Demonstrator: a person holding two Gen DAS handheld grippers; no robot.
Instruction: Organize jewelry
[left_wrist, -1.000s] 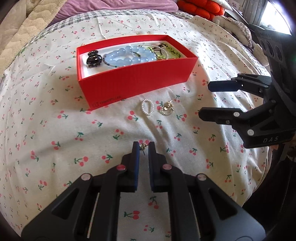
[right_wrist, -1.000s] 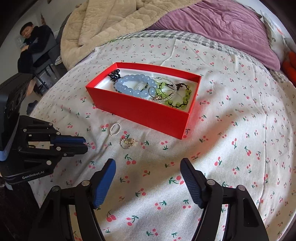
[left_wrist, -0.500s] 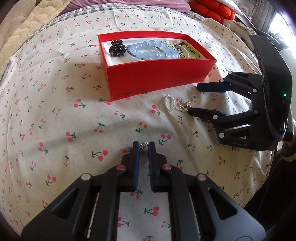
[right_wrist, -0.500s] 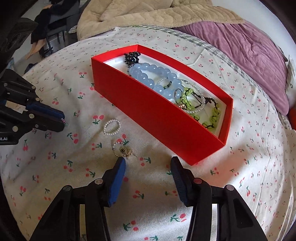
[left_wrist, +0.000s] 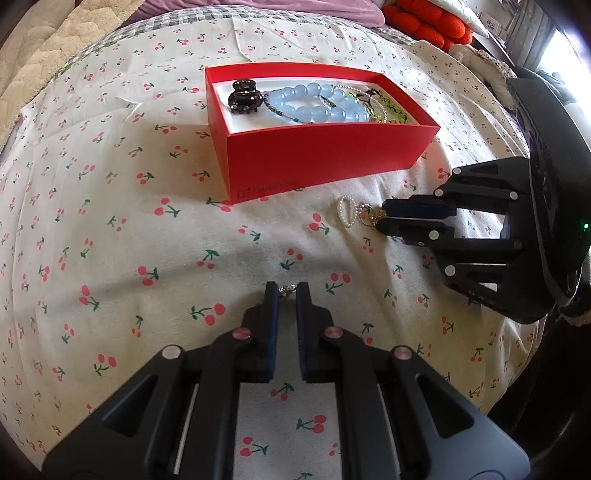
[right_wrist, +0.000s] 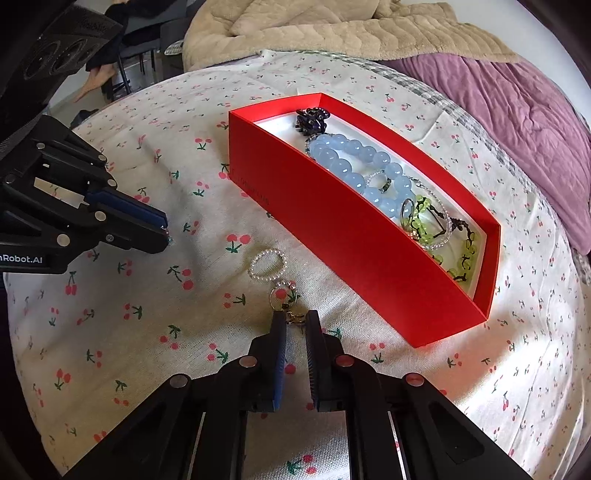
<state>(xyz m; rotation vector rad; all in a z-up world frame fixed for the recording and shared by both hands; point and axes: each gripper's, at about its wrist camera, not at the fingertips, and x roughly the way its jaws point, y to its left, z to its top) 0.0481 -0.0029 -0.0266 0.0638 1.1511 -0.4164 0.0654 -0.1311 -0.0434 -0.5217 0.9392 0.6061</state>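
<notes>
Already in the red box (right_wrist: 354, 251): a dark hair claw (right_wrist: 312, 120) at one end, a pale blue bead bracelet (right_wrist: 362, 168) in the middle, a thin clear-bead ring and a green bead bracelet (right_wrist: 448, 242) toward the other end. Judged mostly sorted, with three small pieces not yet boxed.

Lying loose on the cherry-print bedspread (right_wrist: 177, 332), just in front of the box's long wall: a small pearl ring (right_wrist: 267, 264), touching a gold charm ring (right_wrist: 283, 293) next to it. Pinched at its near end by the right gripper (right_wrist: 295, 323), fingers drawn close around the little gold clasp, tips down at the cloth and pointing toward the box. Seen from the left wrist as two stacked dark fingers reaching in from the side (left_wrist: 384, 218), tips right at the charm.

Held apart from all that, near the pearl ring but not touching it: the left gripper (left_wrist: 286, 291), nearly closed on a tiny gold earring-like piece (left_wrist: 286, 290), too small to name surely. Level above the bedspread, aimed at the box's short end.

Left to do, by this reading: drop both held pieces in the box, then fetch the pearl ring.
</notes>
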